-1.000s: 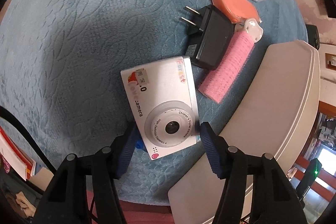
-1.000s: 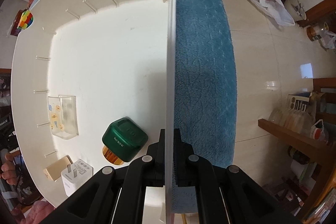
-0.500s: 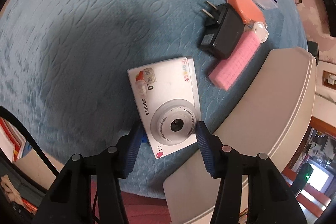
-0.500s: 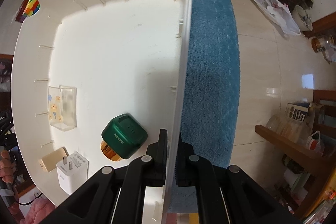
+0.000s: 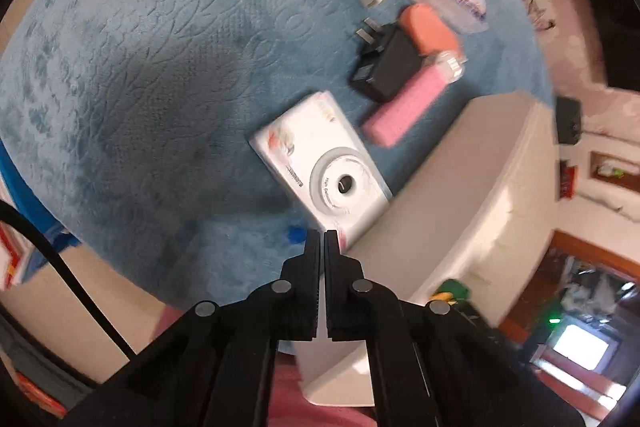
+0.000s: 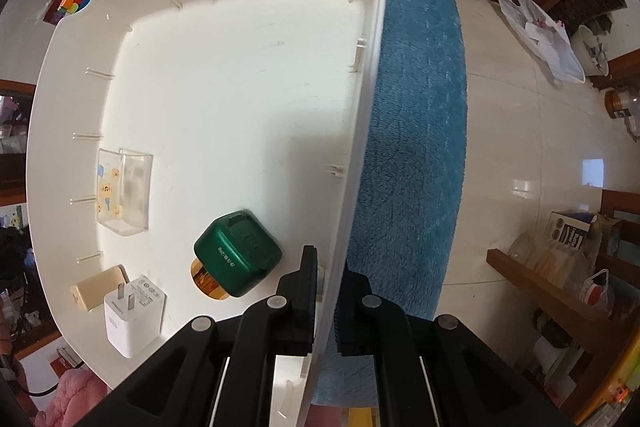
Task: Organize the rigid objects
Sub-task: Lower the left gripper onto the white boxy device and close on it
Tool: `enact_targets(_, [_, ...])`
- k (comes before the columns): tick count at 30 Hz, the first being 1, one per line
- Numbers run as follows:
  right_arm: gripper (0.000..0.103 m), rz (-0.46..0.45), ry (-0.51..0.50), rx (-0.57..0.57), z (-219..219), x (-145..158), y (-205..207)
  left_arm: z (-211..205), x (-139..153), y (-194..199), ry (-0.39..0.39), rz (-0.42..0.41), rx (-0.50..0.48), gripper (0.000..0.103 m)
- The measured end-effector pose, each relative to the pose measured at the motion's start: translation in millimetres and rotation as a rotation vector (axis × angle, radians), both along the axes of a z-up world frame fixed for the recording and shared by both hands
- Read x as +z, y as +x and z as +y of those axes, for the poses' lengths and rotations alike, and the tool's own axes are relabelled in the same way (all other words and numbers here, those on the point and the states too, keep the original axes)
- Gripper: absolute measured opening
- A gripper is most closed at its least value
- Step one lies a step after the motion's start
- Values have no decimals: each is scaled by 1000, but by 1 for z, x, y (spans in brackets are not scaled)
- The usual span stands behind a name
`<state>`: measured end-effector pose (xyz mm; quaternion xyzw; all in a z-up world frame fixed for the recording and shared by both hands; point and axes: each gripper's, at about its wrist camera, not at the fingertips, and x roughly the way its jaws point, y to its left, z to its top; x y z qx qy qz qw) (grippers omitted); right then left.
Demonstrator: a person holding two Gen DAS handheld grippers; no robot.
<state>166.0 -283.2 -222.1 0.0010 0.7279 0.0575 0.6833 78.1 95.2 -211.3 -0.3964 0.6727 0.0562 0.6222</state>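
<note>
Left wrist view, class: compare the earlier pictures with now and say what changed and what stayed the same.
The left gripper has drawn back from the white camera, and its jaws, earlier open on either side of it, are now shut on nothing. The camera lies on the blue mat. The right gripper still clamps the white bin's wall.

Camera (image 5: 320, 167) was white, roller (image 5: 404, 109) pink, charger (image 5: 386, 69) black, mat (image 5: 140, 67) embossed teal, bin (image 6: 240, 87) cream.

Motion blur smears the white camera's (image 5: 320, 167) printed lettering beyond reading.
</note>
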Motion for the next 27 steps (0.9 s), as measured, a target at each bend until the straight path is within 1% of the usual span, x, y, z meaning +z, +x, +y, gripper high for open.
enact_targets(2, [7, -1, 4, 6, 0, 0, 0, 8, 5, -3, -2, -11, 19, 1])
enact_targets(3, [7, -1, 4, 8, 1, 1, -1, 14, 2, 1, -1, -13, 20, 1])
enact_targets(5, [8, -2, 7, 10, 1, 2, -1, 20, 5, -6, 1, -13, 35, 1])
enact_targets(6, [8, -2, 13, 11, 1, 2, -2, 14, 9, -3, 0, -12, 39, 1])
enact_targets(10, [8, -3, 20, 16, 1, 2, -2, 15, 8, -16, -16, -1, 67, 3])
enact_targets(11, [8, -3, 20, 18, 1, 2, -2, 13, 4, -7, -21, 5, 71, 3])
enact_targets(12, [8, -3, 21, 20, 1, 2, -2, 12, 4, -7, -24, 11, 78, 6])
enact_targets(14, [9, -1, 26, 21, 1, 3, -2, 12, 1, 0, -13, 29, 90, 13])
enact_targets(15, [9, 0, 28, 22, 0, 2, -2, 7, 0, 3, 7, 39, 92, 17])
enact_targets(17, [9, 2, 27, 25, 0, 2, -1, 11, -2, 2, 25, 50, 97, 21])
enact_targets(19, [9, 4, 26, 32, 1, 2, -1, 13, -4, 3, 27, 53, 107, 32])
enact_targets(23, [9, 9, 18, 45, 2, 1, 1, 15, -9, 7, 63, 75, 131, 47])
enact_targets(25, [9, 12, 18, 48, 3, 1, 1, 14, -12, 12, 74, 80, 146, 63])
enact_targets(26, [9, 13, 19, 48, 3, 1, 1, 12, -13, 15, 79, 83, 153, 68])
enact_targets(27, [9, 14, 20, 48, 3, 1, 1, 12, -15, 16, 90, 90, 166, 76])
